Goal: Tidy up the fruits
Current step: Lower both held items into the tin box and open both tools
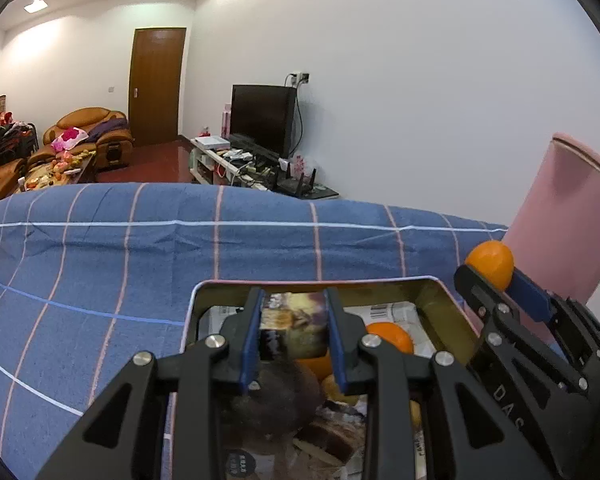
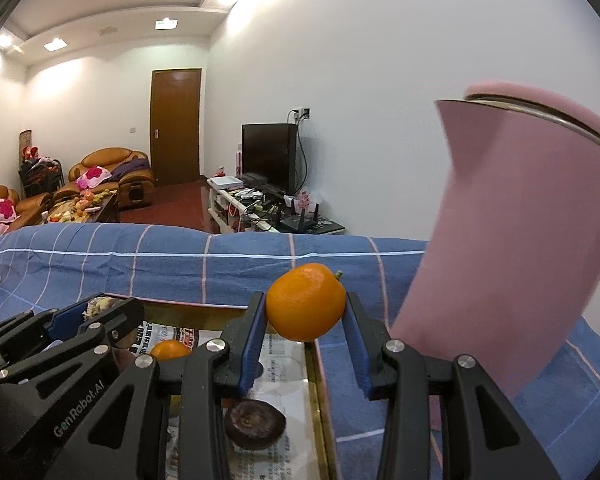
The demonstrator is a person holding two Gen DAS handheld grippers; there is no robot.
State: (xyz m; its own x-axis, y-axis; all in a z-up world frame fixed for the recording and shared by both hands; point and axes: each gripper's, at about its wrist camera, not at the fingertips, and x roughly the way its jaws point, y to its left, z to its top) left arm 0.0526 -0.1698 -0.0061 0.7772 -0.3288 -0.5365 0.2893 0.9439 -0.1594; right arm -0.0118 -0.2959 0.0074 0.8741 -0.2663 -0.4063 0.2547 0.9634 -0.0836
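1. Right gripper [image 2: 305, 334]: jaws closed on a small orange fruit [image 2: 305, 307], pads pressing both its sides. The fruit is held clear of everything, above the right rim of the open tin [image 2: 319, 364].
2. Left gripper [image 1: 294, 330]: clamped on a small printed packet [image 1: 294, 326] (label blurred, not legible), held over the tin's interior near its far wall.
3. Tin contents: lined with newspaper; one orange fruit [image 1: 392, 336] lies towards the right wall, a dark round fruit [image 2: 255, 424] nearer the front. Other items at the front are too blurred to name.
4. The tin rests on the blue checked cloth [image 1: 100, 248]; a pink container [image 2: 512, 240] stands just beside its right edge.
5. Step in hand, as judged: sorting, with fruit being carried between tin and pink container; direction cannot be told.
6. Next move calls for a steady carry to the chosen receptacle and release low down, since the fruit will roll.
7. Legible writing: "GenRobot.AI" on the left gripper's body, seen from the right wrist.
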